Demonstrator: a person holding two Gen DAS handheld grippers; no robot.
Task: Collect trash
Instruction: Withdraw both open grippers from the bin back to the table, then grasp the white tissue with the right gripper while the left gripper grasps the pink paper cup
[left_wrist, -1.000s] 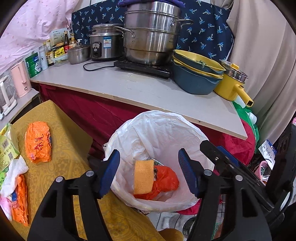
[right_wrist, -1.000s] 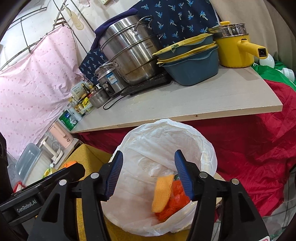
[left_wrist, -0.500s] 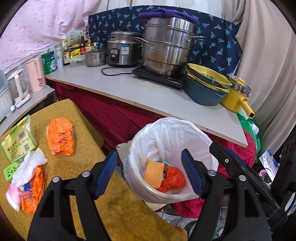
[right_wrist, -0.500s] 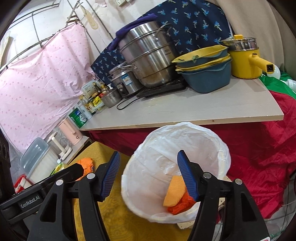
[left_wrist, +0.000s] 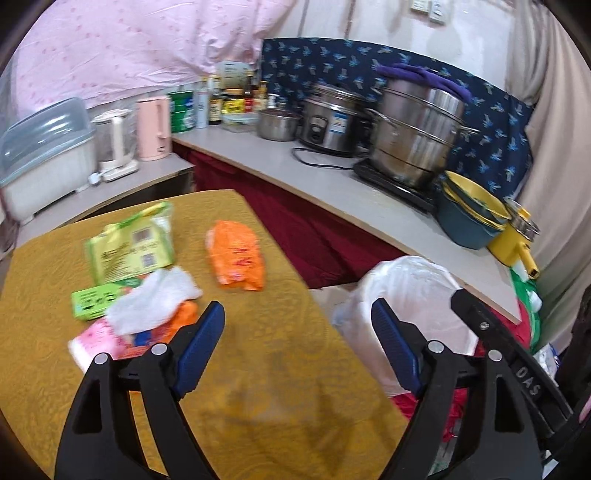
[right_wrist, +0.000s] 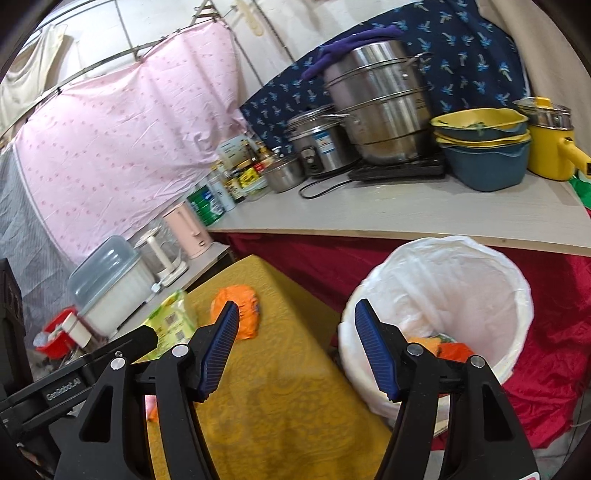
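Observation:
A white-lined trash bin (right_wrist: 480, 280) stands right of the yellow-clothed table (left_wrist: 258, 387) and holds orange and yellow trash (right_wrist: 448, 345). On the table lie an orange wrapper (left_wrist: 236, 254), a green packet (left_wrist: 131, 245), a small green box (left_wrist: 92, 302), a white tissue (left_wrist: 155, 299) and pink and orange wrappers (left_wrist: 110, 341). My left gripper (left_wrist: 297, 343) is open and empty over the table, right of the pile. My right gripper (right_wrist: 295, 339) is open and empty between table and bin. The orange wrapper (right_wrist: 240, 306) also shows in the right wrist view.
A counter (left_wrist: 332, 192) behind carries steel pots (left_wrist: 417, 136), a rice cooker (left_wrist: 332, 118), stacked bowls (left_wrist: 472, 214), a yellow pot (left_wrist: 517, 240), bottles and a pink kettle (left_wrist: 155, 129). A dish box (left_wrist: 44, 147) stands at the left. Red cloth (right_wrist: 554, 332) hangs around the bin.
Both grippers have swung left and back from over the bin toward the table. The trash pile on the table has come into fuller view. Both stay open and empty.

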